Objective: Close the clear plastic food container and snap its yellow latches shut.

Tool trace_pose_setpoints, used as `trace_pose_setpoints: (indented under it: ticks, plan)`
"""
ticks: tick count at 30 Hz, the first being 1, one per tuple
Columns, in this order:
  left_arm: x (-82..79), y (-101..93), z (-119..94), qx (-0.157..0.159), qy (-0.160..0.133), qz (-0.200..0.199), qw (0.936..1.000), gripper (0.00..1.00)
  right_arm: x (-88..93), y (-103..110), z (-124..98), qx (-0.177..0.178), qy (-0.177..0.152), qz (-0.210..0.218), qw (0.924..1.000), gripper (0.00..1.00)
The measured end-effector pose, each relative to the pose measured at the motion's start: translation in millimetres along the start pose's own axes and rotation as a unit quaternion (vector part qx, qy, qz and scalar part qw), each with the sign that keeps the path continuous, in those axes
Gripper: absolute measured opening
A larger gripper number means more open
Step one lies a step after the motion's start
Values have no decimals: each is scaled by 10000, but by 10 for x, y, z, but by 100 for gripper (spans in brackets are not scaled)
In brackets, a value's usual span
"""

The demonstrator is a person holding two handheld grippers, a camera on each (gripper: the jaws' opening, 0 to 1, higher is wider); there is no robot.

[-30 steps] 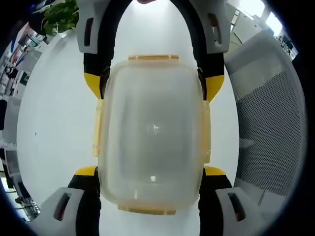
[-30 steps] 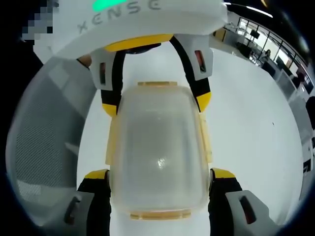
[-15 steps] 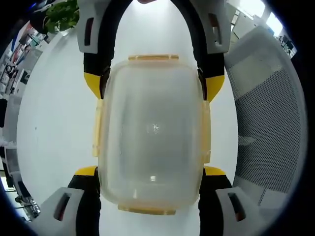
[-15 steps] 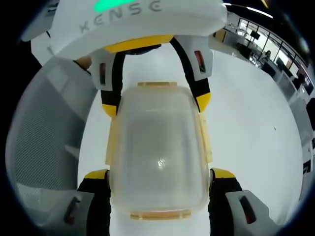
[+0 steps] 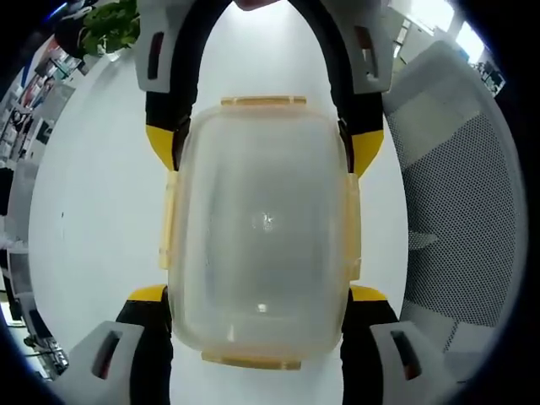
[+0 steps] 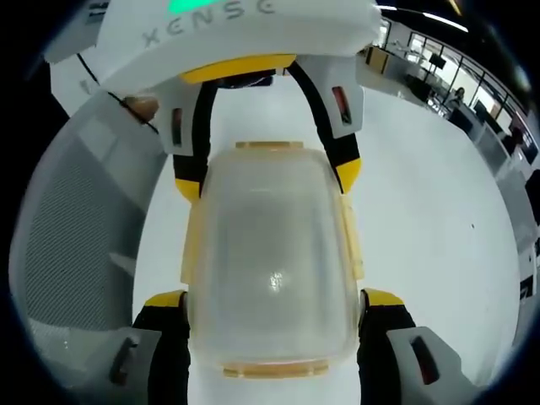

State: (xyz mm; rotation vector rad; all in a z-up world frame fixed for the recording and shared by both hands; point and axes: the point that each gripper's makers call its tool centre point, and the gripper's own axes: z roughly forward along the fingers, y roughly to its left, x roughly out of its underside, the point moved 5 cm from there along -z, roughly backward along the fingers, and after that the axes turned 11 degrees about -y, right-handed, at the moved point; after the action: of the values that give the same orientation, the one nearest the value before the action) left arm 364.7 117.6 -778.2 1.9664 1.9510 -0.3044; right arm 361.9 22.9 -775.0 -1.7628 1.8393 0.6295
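Note:
The clear plastic container (image 5: 261, 228) with its lid on hangs over the white table (image 5: 93, 186), held from two opposite ends. My left gripper (image 5: 257, 294) comes up from the bottom of the left gripper view, its yellow-tipped jaws pressed on both long sides. My right gripper (image 5: 263, 143) clamps the far end from above. In the right gripper view the container (image 6: 272, 270) sits between my right gripper (image 6: 274, 298) near me and my left gripper (image 6: 267, 177) beyond. Pale yellow latches (image 5: 262, 99) run along the ends and sides; whether they are snapped I cannot tell.
A grey mesh chair (image 5: 460, 194) stands close beside the table, and it also appears in the right gripper view as the mesh chair (image 6: 76, 245). A green plant (image 5: 105, 29) sits at the table's far edge. Office desks and windows (image 6: 456, 67) lie beyond.

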Motion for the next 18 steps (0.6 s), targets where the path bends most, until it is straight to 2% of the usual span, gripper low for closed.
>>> trace_pose_setpoints:
  ticks: [18]
  plan:
    - [0, 9, 9, 18, 21, 6, 10000, 83, 2, -16, 12, -64, 7, 31, 10000, 83]
